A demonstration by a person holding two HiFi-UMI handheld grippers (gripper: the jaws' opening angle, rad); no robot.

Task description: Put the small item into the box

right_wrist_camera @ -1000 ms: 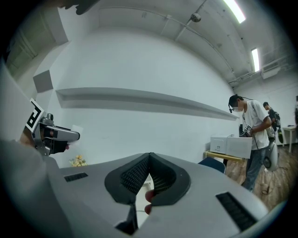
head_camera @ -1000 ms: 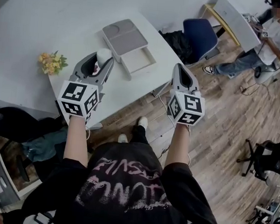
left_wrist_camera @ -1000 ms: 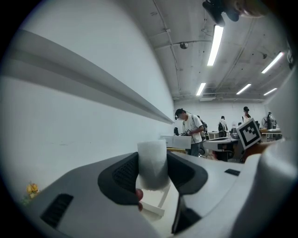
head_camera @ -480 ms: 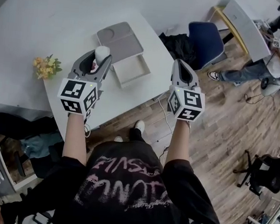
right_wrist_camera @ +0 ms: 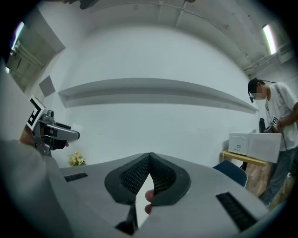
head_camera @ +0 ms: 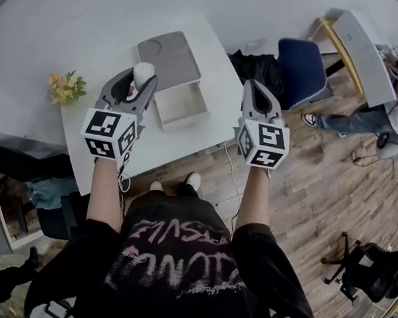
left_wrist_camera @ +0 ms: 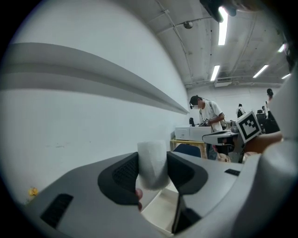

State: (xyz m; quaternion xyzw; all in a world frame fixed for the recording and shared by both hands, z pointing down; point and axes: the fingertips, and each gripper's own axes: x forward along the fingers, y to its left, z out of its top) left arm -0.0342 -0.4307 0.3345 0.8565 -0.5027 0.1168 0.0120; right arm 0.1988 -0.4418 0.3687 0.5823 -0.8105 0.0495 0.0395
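Little has changed in our grip over the past second, but the head view has swung. The open box now sits closer beneath our left gripper, and the blue chair has slid toward the right. We hold the small item, a pale upright cylinder, pinched between the left gripper's two dark pads. It is raised above the white table, just left of the box's tray and beside the folded-back grey lid. Seen from the left gripper view, the item stands squarely between the pads, with a corner of the tray showing below it and a little to the right. Our right gripper hangs near the table's corner. Its ribbed pads are pressed together at the tips with nothing between them. A bunch of yellow flowers lies at the table's left edge, well apart from the work. We judge the carry to be nearly over, with the drop itself still to come. To do it well, we should shift the left gripper to the right until the cylinder hangs over the bare middle of the tray. Then we lower it inside the walls before parting the jaws. Released from up high, so light a cylinder would likely tip, roll or bounce out. The lid's edge, close alongside, is the thing to avoid clipping on the way across.
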